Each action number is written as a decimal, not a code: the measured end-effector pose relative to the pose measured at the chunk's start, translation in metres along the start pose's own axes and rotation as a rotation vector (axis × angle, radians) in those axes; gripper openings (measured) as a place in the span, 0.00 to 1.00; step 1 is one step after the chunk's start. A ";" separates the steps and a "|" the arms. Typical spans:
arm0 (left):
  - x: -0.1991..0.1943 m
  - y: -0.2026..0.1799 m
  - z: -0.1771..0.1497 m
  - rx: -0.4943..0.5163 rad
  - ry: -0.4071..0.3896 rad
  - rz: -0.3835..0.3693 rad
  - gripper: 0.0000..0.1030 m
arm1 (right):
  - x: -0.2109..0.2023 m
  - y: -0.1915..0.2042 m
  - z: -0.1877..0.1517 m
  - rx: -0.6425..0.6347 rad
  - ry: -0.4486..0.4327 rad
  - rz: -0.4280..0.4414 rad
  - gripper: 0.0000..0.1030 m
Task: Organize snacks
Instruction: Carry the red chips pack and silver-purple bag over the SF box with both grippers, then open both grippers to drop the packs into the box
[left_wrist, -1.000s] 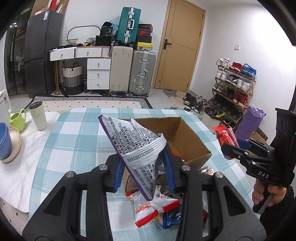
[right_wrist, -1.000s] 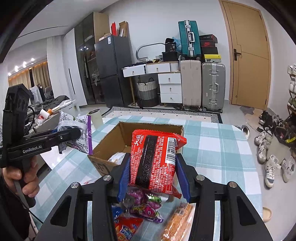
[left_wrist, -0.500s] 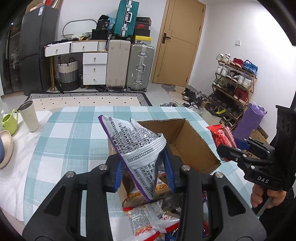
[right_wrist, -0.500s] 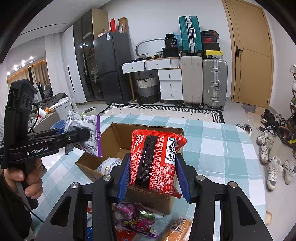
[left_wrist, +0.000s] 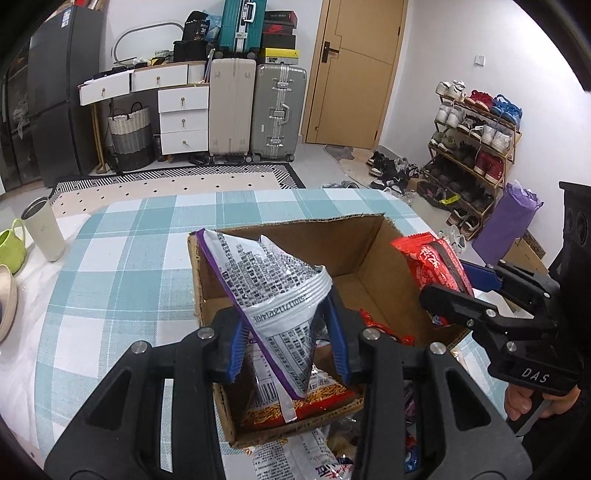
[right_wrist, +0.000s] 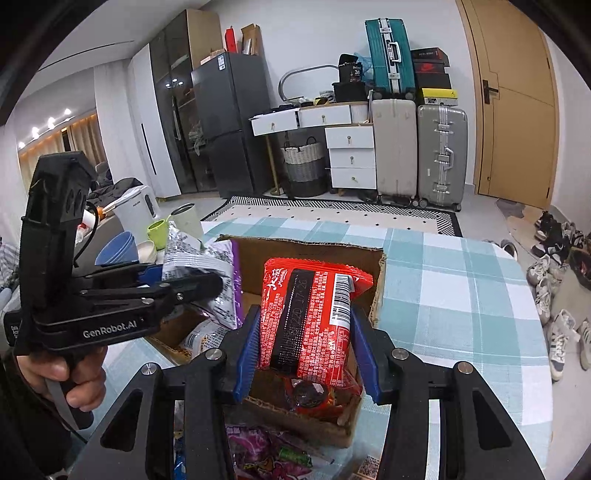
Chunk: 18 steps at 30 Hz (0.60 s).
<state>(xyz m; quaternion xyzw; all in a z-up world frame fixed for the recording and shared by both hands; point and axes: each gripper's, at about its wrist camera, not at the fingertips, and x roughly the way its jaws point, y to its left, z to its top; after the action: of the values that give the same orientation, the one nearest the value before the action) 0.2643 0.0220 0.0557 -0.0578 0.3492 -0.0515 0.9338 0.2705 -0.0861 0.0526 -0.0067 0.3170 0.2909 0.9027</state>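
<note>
Silver-purple snack bag (left_wrist: 273, 295): centre frame over cardboard box (left_wrist: 354, 240), pinched in left tongs (left_wrist: 288, 347); light, crinkly, slippery – grip the seam. Red packet (right_wrist: 310, 314): clamped in right tongs (right_wrist: 304, 354), soft, crushable

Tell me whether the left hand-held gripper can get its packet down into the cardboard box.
Probably yes: the left hand-held gripper holds the silver packet over the cardboard box, whose top is open.

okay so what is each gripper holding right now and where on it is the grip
The left gripper pinches the silver-and-purple snack bag near its lower end. The right gripper clamps the red snack packet by its side edges, lower half.
</note>
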 end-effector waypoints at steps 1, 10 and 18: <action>0.004 0.000 0.000 0.000 0.004 0.001 0.34 | 0.002 0.000 0.000 -0.001 0.003 0.001 0.45; 0.038 0.006 -0.003 0.012 0.045 0.025 0.34 | 0.018 0.002 -0.001 -0.019 0.016 0.007 0.46; 0.049 0.012 -0.001 0.021 0.060 0.018 0.34 | 0.024 0.001 0.001 0.002 0.003 0.002 0.50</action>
<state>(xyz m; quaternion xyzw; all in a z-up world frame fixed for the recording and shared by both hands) 0.3015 0.0268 0.0214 -0.0430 0.3772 -0.0484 0.9239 0.2857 -0.0722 0.0401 -0.0060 0.3185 0.2916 0.9019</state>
